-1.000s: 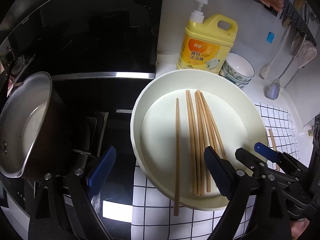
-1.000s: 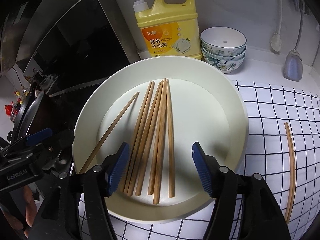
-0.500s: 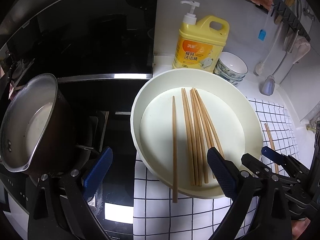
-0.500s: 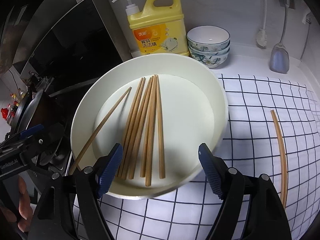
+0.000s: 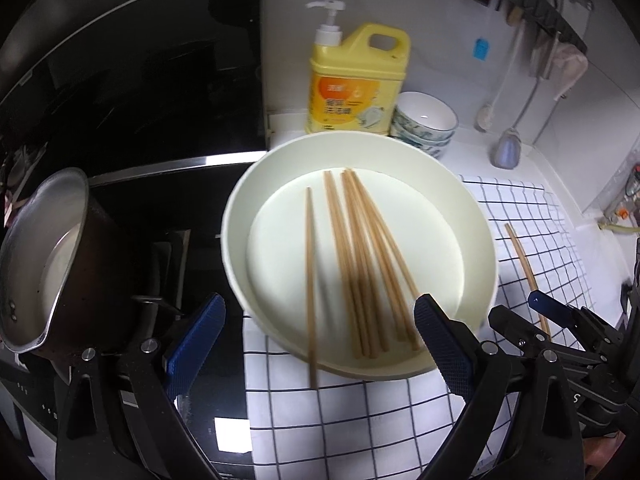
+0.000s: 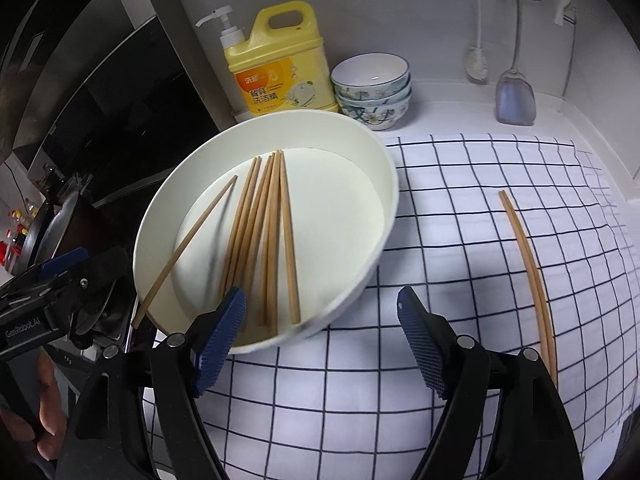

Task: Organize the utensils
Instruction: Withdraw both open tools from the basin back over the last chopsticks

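From the left wrist, the left claw (image 5: 320,340) is spread wide with nothing between its pads, hanging over the near rim of the white plate (image 5: 240,248). A bunch of chopsticks (image 5: 360,264) lies in the plate, with one single chopstick (image 5: 309,264) apart from it, its near end poking over the rim onto the checked cloth (image 5: 360,420). One more pair of chopsticks (image 5: 524,268) lies on the cloth, well apart from the plate.

From the right wrist, the right claw (image 6: 320,336) has just been opening and stands spread and empty above the cloth (image 6: 460,240), just past the plate (image 6: 384,184). The pair (image 6: 528,272) lies on the cloth to its right.

Most of the chopsticks appear gathered in the plate; the pair on the cloth and the single chopstick likely remain to sort.
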### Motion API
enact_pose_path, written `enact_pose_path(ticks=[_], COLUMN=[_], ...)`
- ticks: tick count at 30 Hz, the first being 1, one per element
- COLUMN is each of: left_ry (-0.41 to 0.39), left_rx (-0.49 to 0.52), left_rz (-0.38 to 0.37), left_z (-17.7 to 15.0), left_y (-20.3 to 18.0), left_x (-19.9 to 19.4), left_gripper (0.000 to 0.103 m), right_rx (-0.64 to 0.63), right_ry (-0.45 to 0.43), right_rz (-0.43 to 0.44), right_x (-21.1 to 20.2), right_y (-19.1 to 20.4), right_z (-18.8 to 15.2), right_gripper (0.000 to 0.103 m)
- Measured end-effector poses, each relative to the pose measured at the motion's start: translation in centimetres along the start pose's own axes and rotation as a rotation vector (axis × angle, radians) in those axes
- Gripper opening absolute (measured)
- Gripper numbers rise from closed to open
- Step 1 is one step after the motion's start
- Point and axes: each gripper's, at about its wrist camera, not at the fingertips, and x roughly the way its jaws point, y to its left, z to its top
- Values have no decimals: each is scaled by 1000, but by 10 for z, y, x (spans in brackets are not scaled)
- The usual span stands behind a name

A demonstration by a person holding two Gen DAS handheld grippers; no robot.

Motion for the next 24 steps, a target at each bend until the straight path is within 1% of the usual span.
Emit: enact_pose_path(ticks=[6,10,14,20,24], left_ry=[0,-6,-10,0,14], left_rx=[8,15,-2,-30,-38], left_rz=[-7,1,13,47,94], left_z=[-5,-10,-19,-36,-49], left_y=[-30,-60,-92,-140,-171], left_x=[-4,-7,-11,-16,-18], left_gripper=[94,94,94,94,94], right_rx=[27,25,14,-18,-43], right_ry=[-18,-27,-23,-26,-38], right_rz=[-4,-7,-6,7,29], right_x=[-18,-33,-45,-62,-69], right_y=[-28,-58,-91,-139,-167], right_z=[-9,-17,-23,-29,-30], right_gripper=[75,75,76,76,76])
